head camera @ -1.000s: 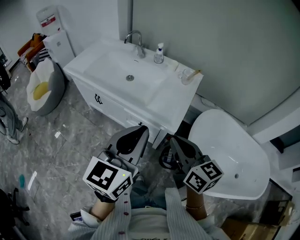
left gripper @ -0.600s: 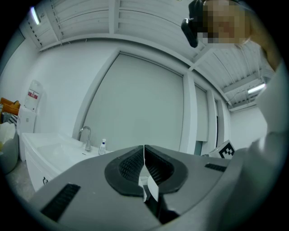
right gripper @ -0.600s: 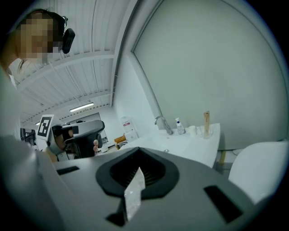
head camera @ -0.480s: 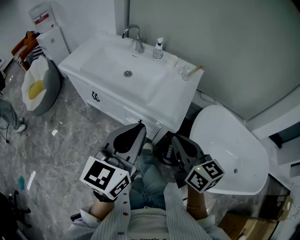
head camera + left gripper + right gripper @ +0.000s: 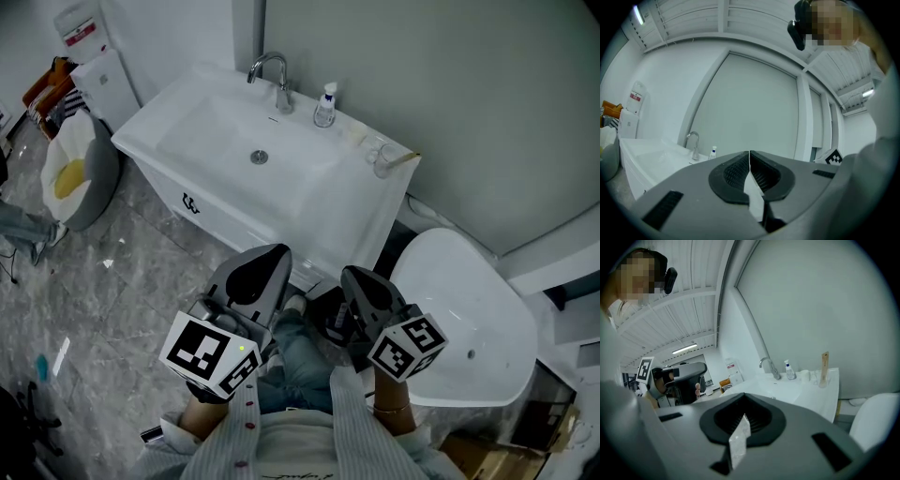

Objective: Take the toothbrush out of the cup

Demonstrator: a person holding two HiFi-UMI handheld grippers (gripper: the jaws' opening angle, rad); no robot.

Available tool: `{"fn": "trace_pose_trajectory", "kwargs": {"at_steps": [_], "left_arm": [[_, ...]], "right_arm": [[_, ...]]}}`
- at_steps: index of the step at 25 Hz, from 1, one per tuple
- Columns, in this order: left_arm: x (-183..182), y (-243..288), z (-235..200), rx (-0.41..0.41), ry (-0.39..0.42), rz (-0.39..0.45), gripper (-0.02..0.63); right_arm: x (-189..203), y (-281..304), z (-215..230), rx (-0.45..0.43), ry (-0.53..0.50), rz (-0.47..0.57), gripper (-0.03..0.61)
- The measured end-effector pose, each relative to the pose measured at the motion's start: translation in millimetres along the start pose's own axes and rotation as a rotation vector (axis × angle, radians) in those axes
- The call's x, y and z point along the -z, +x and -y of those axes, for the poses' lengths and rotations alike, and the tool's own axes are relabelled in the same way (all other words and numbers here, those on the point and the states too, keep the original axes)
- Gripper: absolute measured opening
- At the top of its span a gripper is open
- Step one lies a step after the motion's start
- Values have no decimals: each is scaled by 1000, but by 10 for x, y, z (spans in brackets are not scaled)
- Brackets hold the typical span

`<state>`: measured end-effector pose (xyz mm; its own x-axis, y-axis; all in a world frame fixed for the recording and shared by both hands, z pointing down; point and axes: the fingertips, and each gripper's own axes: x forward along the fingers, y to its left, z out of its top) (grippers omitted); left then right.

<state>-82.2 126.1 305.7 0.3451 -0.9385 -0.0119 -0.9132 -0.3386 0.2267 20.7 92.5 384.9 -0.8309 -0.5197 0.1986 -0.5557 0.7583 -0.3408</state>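
Observation:
A clear cup [image 5: 383,160] stands at the right end of the white vanity top [image 5: 352,202], with a wooden-handled toothbrush [image 5: 405,158] leaning out of it. In the right gripper view the toothbrush [image 5: 824,367] stands upright in the cup [image 5: 816,377], far ahead. Both grippers hang in front of the vanity, well short of the cup. My left gripper [image 5: 270,255] is shut and holds nothing; its jaws meet in the left gripper view [image 5: 750,155]. My right gripper [image 5: 351,276] is shut too, with nothing in it [image 5: 742,416].
A chrome faucet [image 5: 269,69] and a small soap bottle [image 5: 324,106] stand behind the basin. A white toilet [image 5: 464,314] sits to the right of the vanity. A grey beanbag [image 5: 75,173] and a water dispenser [image 5: 80,42] are at the far left.
The vanity has come nearer: both grippers have moved forward together toward it, still shut. The cup and toothbrush have kept their place on the counter.

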Motion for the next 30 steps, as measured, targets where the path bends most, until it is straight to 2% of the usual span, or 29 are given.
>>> {"fn": "trace_pose_trajectory", "kwargs": {"at_steps": [12,23,30], "left_arm": [[-193,1099,-666,16,-16,-36,21],[-290,1997,-850,112,-2,-73,21],[-316,2357,-912,165,3,-79,21]], "right_arm": [[-463,848,773,27,40,-27,11],[-804,1238,1409,86,74,-10,12],[-989,1305,1747,143,71,23,12]]}}
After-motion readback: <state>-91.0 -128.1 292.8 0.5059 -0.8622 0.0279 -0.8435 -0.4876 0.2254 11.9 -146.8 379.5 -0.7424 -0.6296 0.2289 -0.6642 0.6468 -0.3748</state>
